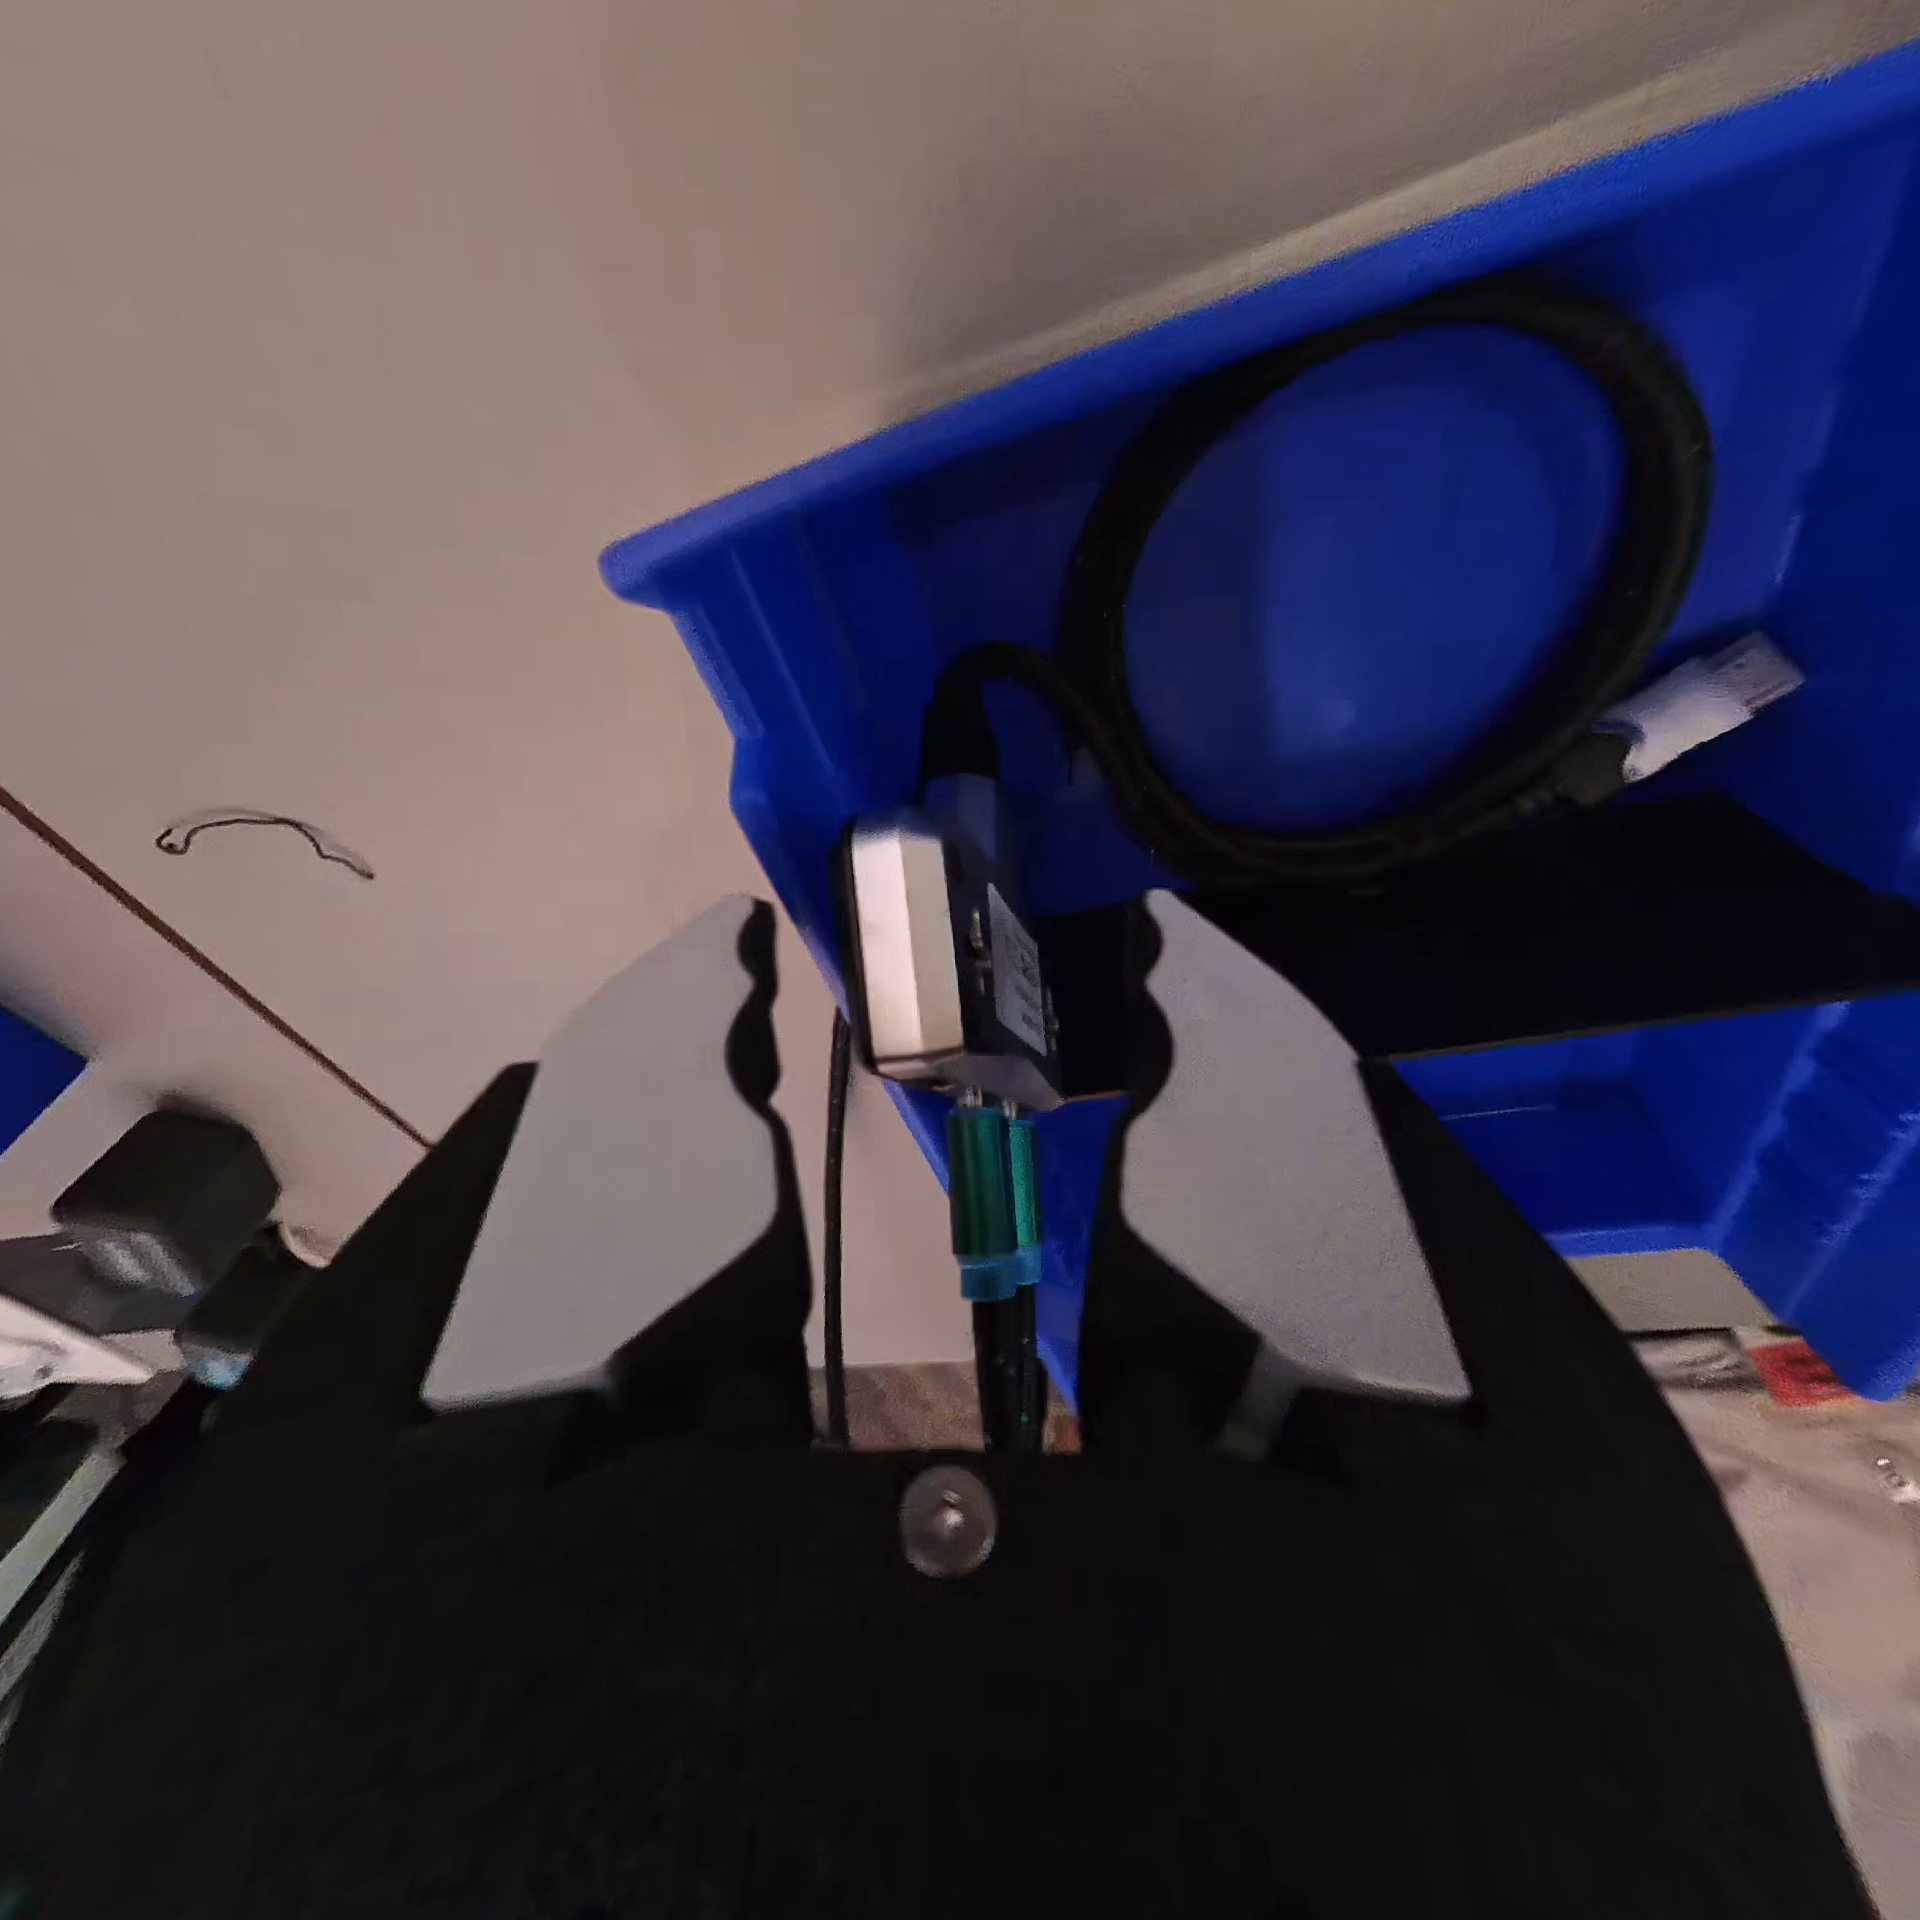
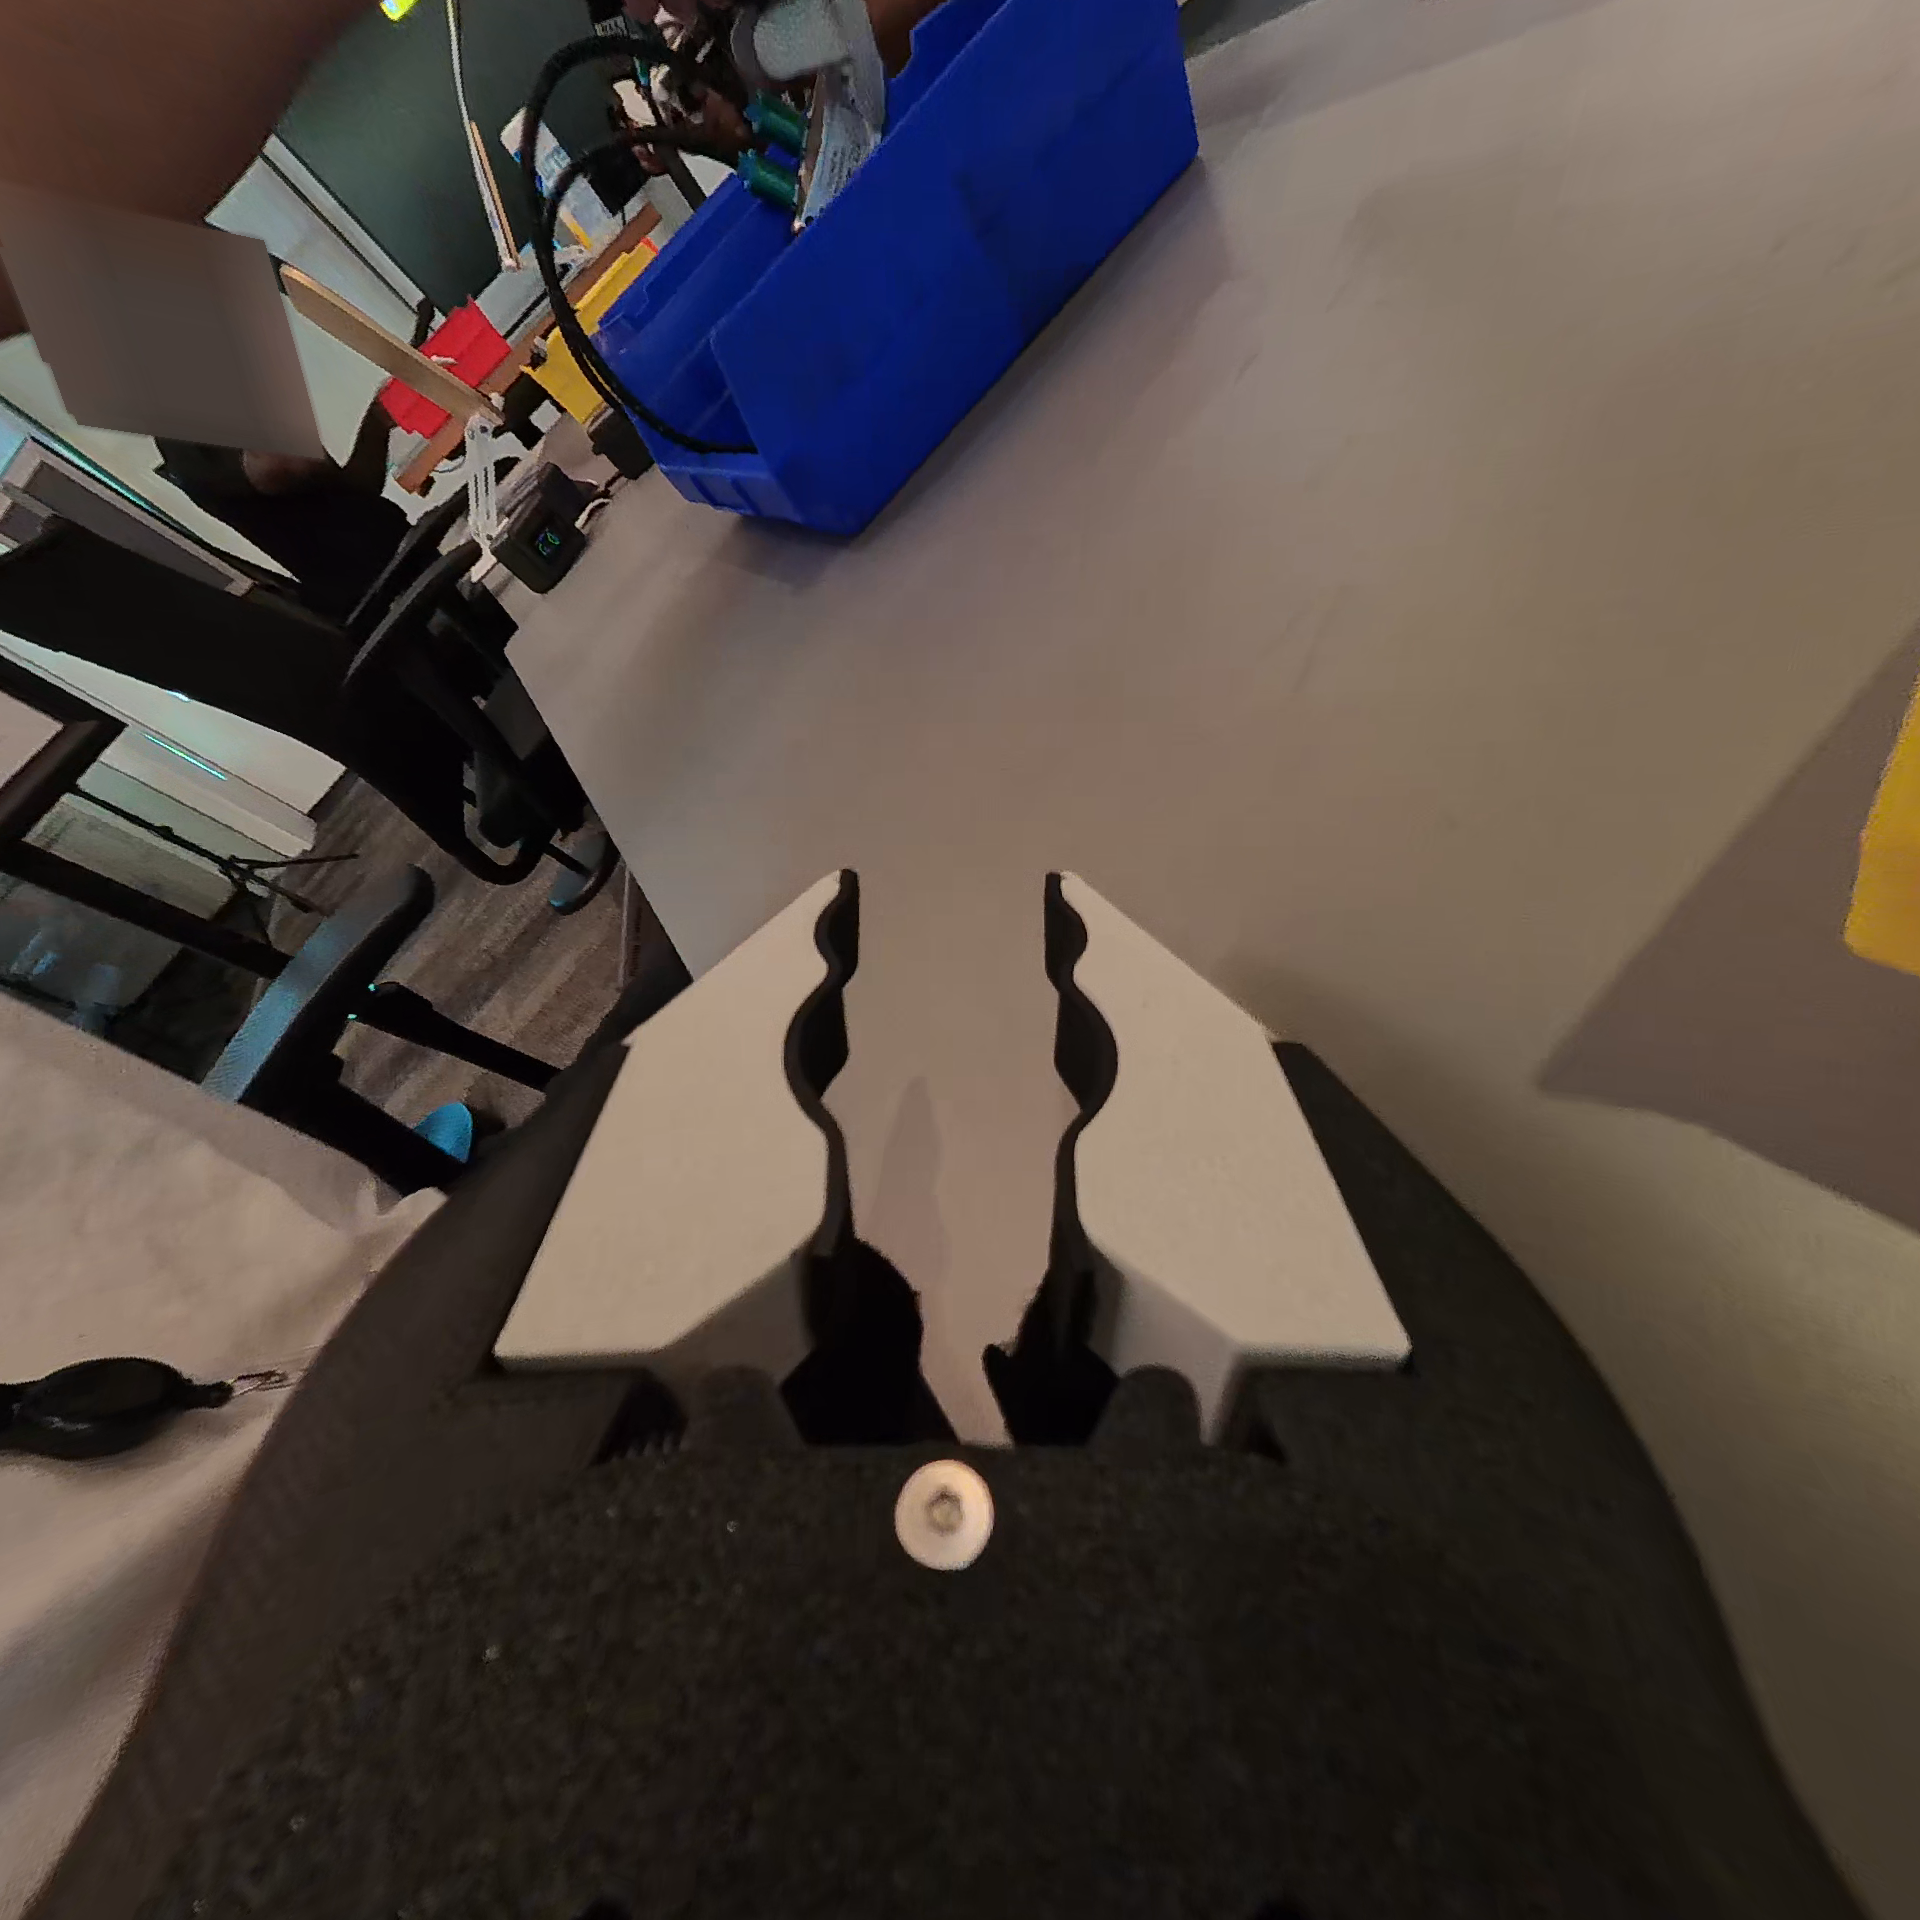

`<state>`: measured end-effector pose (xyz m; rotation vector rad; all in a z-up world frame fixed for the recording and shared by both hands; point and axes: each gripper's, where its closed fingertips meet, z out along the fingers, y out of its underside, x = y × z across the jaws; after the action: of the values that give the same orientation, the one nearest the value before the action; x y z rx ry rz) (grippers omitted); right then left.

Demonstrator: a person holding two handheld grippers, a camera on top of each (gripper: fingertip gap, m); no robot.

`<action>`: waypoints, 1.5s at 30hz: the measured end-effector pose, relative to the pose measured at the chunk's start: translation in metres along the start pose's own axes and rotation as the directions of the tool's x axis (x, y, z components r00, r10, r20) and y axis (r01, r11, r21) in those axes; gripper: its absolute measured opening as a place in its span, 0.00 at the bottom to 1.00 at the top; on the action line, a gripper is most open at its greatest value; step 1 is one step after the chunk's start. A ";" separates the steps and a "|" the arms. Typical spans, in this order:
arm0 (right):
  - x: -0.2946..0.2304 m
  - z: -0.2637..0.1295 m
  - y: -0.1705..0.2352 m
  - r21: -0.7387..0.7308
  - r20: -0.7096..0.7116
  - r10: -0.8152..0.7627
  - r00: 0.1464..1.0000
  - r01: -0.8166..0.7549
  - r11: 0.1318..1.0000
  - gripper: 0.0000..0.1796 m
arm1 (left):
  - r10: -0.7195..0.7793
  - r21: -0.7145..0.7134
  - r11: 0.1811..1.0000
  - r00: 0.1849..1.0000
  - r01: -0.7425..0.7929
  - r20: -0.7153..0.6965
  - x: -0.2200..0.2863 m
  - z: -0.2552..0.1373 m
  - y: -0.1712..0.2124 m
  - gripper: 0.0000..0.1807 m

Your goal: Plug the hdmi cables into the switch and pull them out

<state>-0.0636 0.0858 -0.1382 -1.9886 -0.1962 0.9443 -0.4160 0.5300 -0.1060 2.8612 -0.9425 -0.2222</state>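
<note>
In the left wrist view the silver and dark switch (image 1: 914, 966) stands on edge at the corner of a blue bin (image 1: 1818, 343). Two green-sleeved plugs (image 1: 987, 1195) sit in its near end and a black cable (image 1: 961, 717) enters its far end. My left gripper (image 1: 951, 925) is open, one finger on each side of the switch without touching it. A coiled black HDMI cable (image 1: 1662, 436) with a free silver plug (image 1: 1704, 707) lies in the bin. My right gripper (image 2: 951, 883) is open and empty over the grey table (image 2: 1351, 623), far from the bin (image 2: 935, 312).
In the right wrist view the left gripper and green plugs (image 2: 774, 177) show at the bin's far end, and a black cable (image 2: 582, 353) loops over the bin's side. A yellow object (image 2: 1891, 862) is at the right edge. Chairs (image 2: 416, 675) stand past the table's left edge. The left gripper's tips are roughly 55 cm from the right gripper's.
</note>
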 end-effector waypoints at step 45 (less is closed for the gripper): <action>-0.012 0.006 -0.019 0.085 -0.045 -0.138 0.989 0.141 0.986 0.25 | 0.617 0.148 0.376 0.366 -0.915 0.696 0.383 -0.148 0.034 0.11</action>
<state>-0.0719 0.0947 -0.1184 -1.8843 -0.2640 0.8105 -0.1053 0.2843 0.0059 2.2062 -2.8145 -0.7821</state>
